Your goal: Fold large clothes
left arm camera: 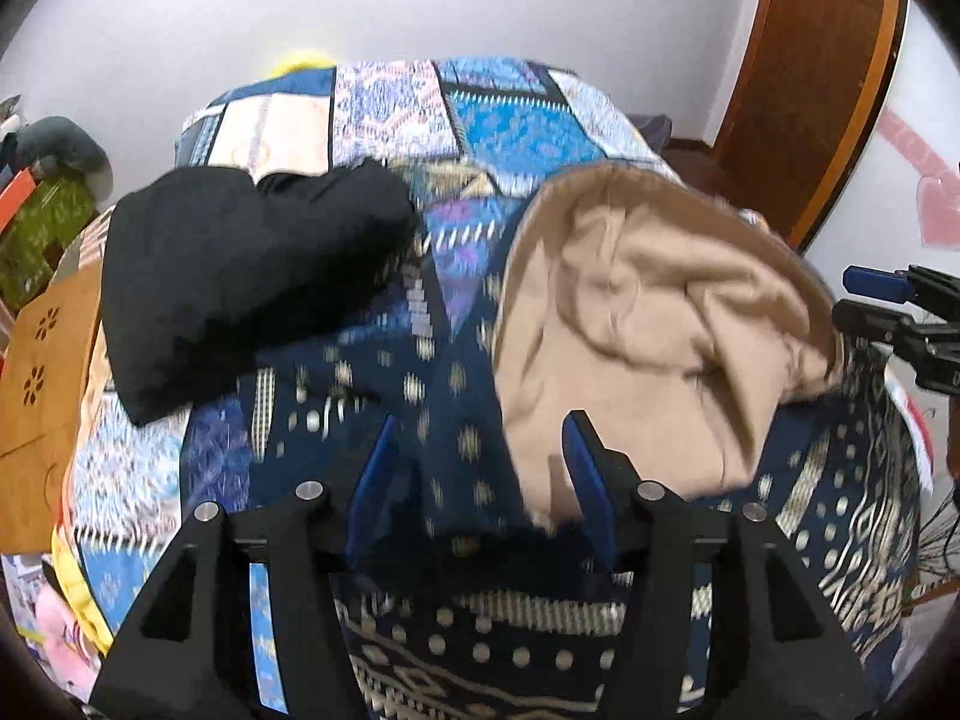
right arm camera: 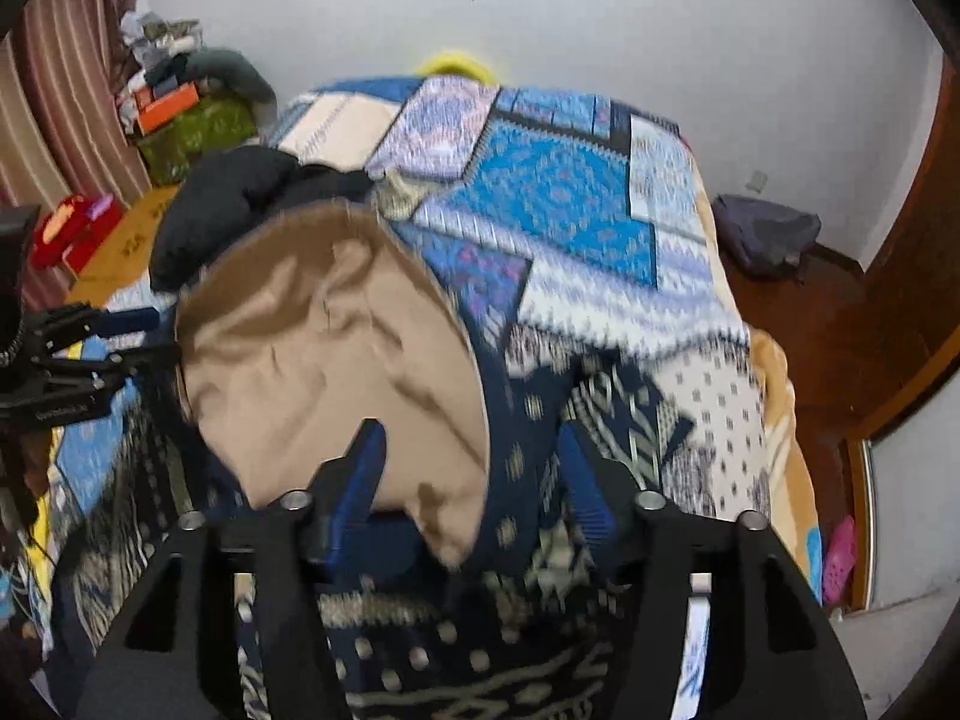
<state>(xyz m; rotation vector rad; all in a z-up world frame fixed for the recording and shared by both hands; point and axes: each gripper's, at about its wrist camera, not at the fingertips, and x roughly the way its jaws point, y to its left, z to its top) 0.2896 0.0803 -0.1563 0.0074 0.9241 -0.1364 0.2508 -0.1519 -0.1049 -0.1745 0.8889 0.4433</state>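
Left wrist view, my tool: my left gripper (left arm camera: 480, 468) stands about half open, its blue pads (left arm camera: 375, 474) apart and gripping nothing.
Left wrist view, garment: the tan, soft, rumpled knit garment (left arm camera: 648, 324) lies in the right half of the frame on the blue patchwork bedspread (left arm camera: 528, 120); its near corner sits just beside my right-hand pad, loose as far as I can see.
Left wrist view, other cloth: a black folded garment (left arm camera: 240, 276) lies at centre left, apart from the tan one.
Left wrist view, partner: my right gripper (left arm camera: 888, 300) shows at the right edge, beside the tan garment's far side.
Right wrist view, my tool: my right gripper (right arm camera: 474, 468) is likewise about half open and holds nothing; the tan garment's (right arm camera: 336, 360) lower edge droops between its pads without being pinched.
Right wrist view, partner: my left gripper (right arm camera: 129, 330) enters from the left edge, just beside the cloth.
Step in hand: I judge the fold is laid and freed. To do it well I should smooth the wrinkled top layer and square its edges before the next pinch, keeping clear of the bedspread.
Writing: none legible. The left gripper's body at lower left may bear small print, but blur hides it.
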